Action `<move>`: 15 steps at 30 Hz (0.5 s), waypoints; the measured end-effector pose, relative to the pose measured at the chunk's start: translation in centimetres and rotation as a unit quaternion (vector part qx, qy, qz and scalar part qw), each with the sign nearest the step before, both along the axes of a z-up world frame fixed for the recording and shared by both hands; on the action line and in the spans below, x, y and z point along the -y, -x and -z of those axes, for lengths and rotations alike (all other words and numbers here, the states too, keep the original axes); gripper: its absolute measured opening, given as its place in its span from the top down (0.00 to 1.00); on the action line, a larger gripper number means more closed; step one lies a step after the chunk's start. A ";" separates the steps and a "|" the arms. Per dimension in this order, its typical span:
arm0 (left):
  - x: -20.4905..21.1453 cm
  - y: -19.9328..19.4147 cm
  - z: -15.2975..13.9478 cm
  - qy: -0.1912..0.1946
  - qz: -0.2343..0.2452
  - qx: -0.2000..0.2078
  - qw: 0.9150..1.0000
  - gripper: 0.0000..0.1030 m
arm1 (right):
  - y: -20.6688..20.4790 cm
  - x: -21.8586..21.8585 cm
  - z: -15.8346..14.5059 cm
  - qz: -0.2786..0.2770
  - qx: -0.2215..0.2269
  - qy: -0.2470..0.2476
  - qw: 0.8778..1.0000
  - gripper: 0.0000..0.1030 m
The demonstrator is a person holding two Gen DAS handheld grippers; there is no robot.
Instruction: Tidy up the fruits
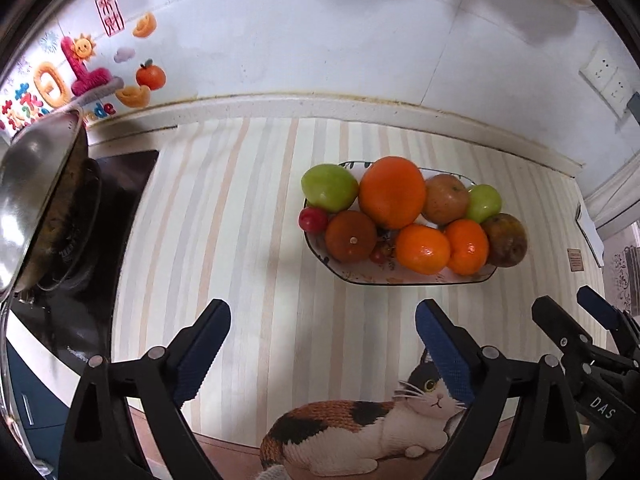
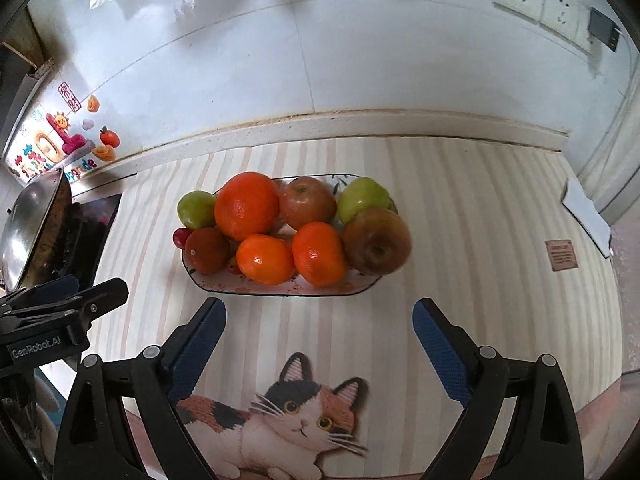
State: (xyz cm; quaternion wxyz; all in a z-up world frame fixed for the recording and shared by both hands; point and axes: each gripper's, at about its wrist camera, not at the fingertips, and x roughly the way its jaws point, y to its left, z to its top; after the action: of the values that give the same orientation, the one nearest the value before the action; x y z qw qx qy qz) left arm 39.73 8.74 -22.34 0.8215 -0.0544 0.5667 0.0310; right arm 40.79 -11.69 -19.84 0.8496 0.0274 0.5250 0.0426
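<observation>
The right gripper [image 2: 319,322] hovers over the striped mat [image 2: 460,216] with its blue-padded fingers spread wide and nothing between them, just above the printed cat. The left gripper [image 1: 323,326] hangs beside it in the same state, spread and empty, and its own view shows the right one at the far right edge. Straight ahead of the right gripper, near its fingertips, lies the oval plate [image 2: 280,289] heaped with fruit, its long axis running left to right across the line of the fingers. From the left gripper the plate [image 1: 400,280] sits ahead and off to the right, so the right hand appears the nearer and better lined up. The closest pieces to the right gripper are two small oranges [image 2: 319,254] side by side at the near rim, with a brown apple [image 2: 376,242] just right of them, overhanging the plate's right end. Behind them sit a large orange [image 2: 246,206], a reddish apple [image 2: 307,208] and two green fruits [image 2: 362,200], all touching in one pile. A wok [image 2: 28,228] leans on the stove well off to the left. All the fruit is on the plate, so sorting looks barely begun; a forward reach by the right hand seems the likely opening.
</observation>
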 end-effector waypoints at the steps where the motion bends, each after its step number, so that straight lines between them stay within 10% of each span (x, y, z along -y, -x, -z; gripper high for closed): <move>1: 0.2 0.1 -0.2 -0.001 0.001 0.003 1.000 0.08 | 0.2 0.3 -0.3 0.001 0.003 0.000 1.000 0.06; 15: 1.3 4.3 -4.9 -0.015 -0.033 0.049 0.998 0.08 | 3.5 1.7 -5.4 -0.010 0.046 -0.009 0.999 0.06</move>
State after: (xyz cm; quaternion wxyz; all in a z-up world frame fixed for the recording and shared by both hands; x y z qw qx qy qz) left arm 35.45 7.41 -17.48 0.8474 -0.0621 0.5235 0.0636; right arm 37.27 -13.41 -14.39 0.8721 0.0282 0.4851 0.0568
